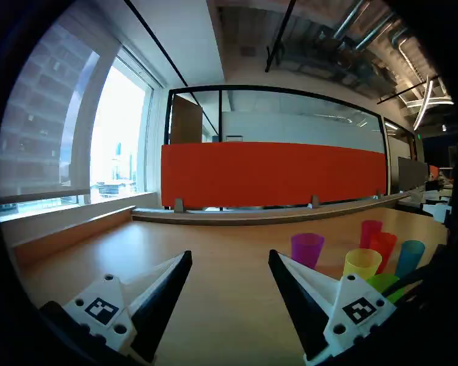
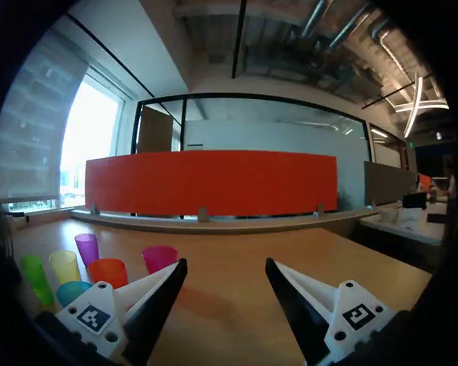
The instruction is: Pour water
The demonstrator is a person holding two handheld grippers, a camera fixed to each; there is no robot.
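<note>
Left gripper (image 1: 229,255) sits low over the wooden desk (image 1: 229,305), its two fingers spread wide apart, bare desktop showing in the gap. Off to its right stands a bunch of plastic cups, all upright. The purple cup (image 1: 306,249) is closest to the finger's tip. Behind it are the pink cup (image 1: 370,232) and orange cup (image 1: 383,247). The yellow cup (image 1: 362,263) and blue cup (image 1: 410,256) stand nearer, and the green cup (image 1: 383,282) is half hidden by the finger.

Over to the right gripper view: the right gripper (image 2: 226,262) is parted just as wide, with desk between the fingers. Here the cups stand on its left. The pink one (image 2: 159,257) is just beside the left fingertip, and the orange (image 2: 107,271) and blue (image 2: 75,291) ones are tucked partly behind that finger. The purple (image 2: 87,247), yellow (image 2: 65,265) and green (image 2: 35,277) ones stand farther out.

An orange divider (image 1: 272,174) runs along the desk's far edge, with a bright window (image 1: 116,140) to the left.
</note>
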